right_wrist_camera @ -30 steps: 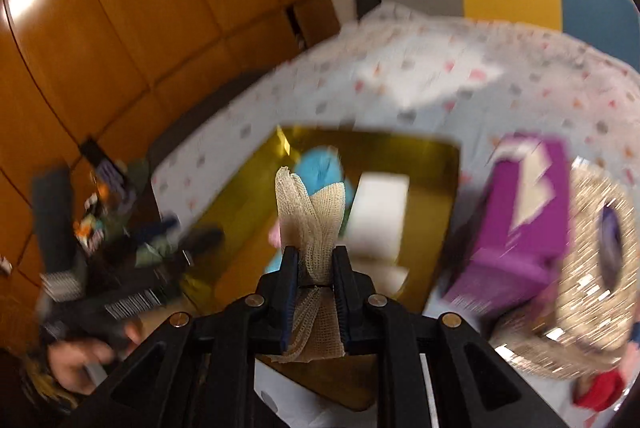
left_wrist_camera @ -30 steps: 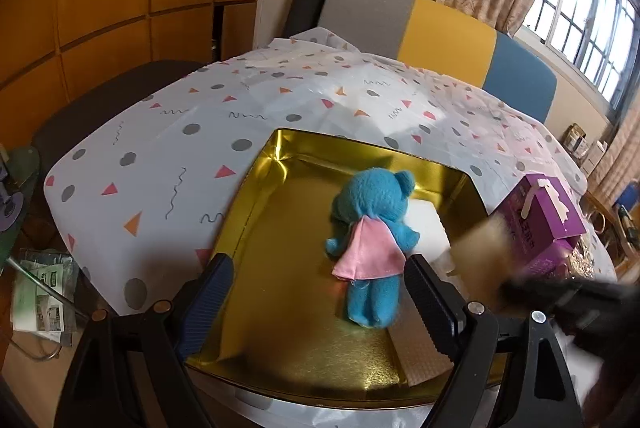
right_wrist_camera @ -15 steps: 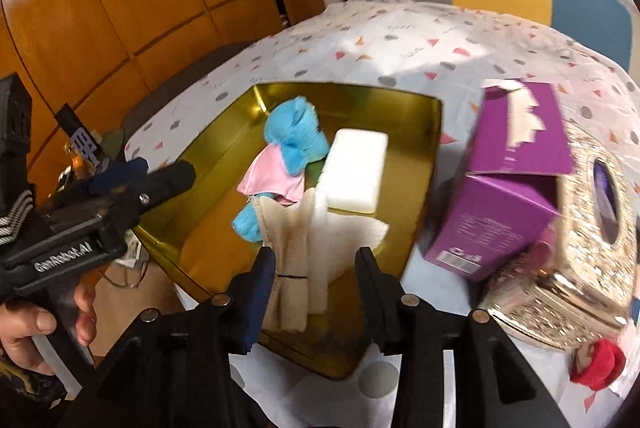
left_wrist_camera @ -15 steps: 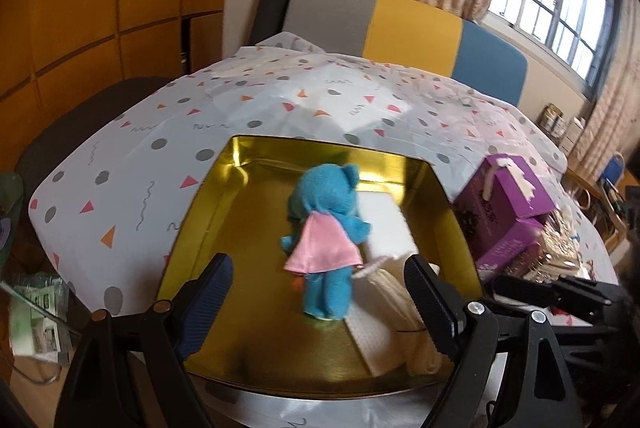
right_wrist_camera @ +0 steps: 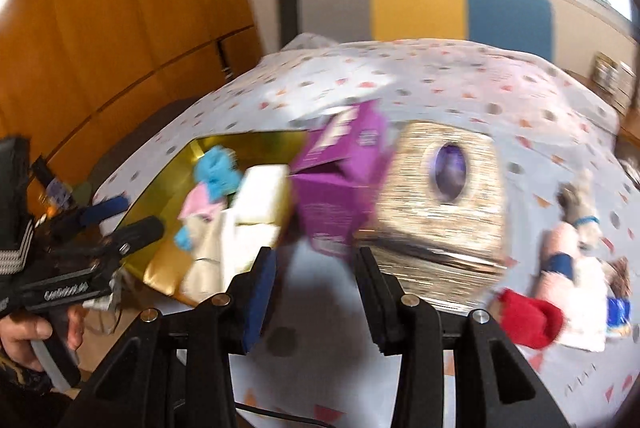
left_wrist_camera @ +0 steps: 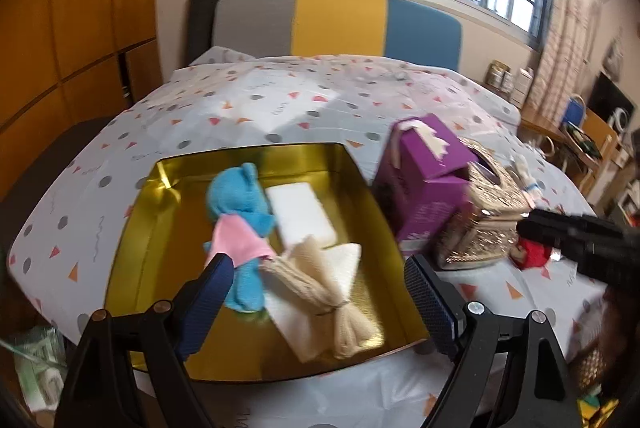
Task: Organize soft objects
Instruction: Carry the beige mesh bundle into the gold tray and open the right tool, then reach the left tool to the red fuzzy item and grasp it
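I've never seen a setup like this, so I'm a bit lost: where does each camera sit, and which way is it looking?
Left wrist: sits on the left gripper, looks down over the gold tray; its own two fingers show.
Right wrist: sits on the right gripper, faces the purple box and glittery tissue box; its fingers, open and empty, and the person's hand show.
Shared: tray, blue plush bear, purple box.

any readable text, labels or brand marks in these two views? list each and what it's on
Nothing reads cleanly.
Left gripper: white brand lettering on its black body, too blurred to spell out.
Purple box: dark print low on its side, too small and blurred.
Same purple box, right wrist view: white print on the top flap, smeared by motion.
Gold tray, cream gauze bundle, blue plush toy: no text.
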{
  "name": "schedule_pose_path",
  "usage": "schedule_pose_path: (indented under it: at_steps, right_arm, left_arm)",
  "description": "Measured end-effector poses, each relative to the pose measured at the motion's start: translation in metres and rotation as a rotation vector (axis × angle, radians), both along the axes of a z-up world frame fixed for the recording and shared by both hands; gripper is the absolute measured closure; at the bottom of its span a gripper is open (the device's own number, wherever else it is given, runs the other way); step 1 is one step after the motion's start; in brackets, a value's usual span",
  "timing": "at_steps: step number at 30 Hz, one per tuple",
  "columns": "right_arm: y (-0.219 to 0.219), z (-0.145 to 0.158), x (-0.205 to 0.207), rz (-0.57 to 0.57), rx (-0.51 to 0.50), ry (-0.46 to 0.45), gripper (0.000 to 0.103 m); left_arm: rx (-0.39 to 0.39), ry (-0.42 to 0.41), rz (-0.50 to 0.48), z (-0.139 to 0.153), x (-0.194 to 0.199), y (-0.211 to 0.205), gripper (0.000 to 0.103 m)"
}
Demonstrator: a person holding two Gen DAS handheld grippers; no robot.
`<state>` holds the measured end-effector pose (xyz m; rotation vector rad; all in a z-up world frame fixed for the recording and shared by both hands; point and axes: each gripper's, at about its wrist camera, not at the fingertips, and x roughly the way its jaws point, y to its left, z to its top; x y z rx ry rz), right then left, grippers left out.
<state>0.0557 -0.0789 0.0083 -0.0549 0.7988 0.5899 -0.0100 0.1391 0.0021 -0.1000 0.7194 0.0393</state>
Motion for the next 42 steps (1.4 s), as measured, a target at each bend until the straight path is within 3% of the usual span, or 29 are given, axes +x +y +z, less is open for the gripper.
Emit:
schedule_pose_path:
  at_steps: [12, 26, 34, 38, 42]
  right_arm:
    - [-0.126, 0.004, 0.025, -0.388, 0.082, 0.01, 0.061]
    - [-0.251, -0.007, 0.013, -0.785, 0.198, 0.066, 0.061]
    - [-0.277, -0.009, -0.004, -0.827, 0.206, 0.062, 0.061]
    - [-0.284, -0.004, -0.013, -0.819, 0.201, 0.047, 0.061]
    - [-0.29, -0.002, -0.02, -0.818, 0.208, 0.039, 0.061]
  left_arm:
    - [0.052, 0.012, -0.156, 0.003, 0.004, -0.049, 0.015]
    - [0.074, 0.011, -0.407, 0.006, 0.008, -0.11, 0.015]
    - [0.088, 0.001, -0.602, 0.014, 0.021, -0.161, 0.02]
    - [0.129, -0.014, -0.75, 0.011, 0.029, -0.211, 0.024]
    - [0.197, 0.022, -0.856, -0.003, 0.042, -0.258, 0.032]
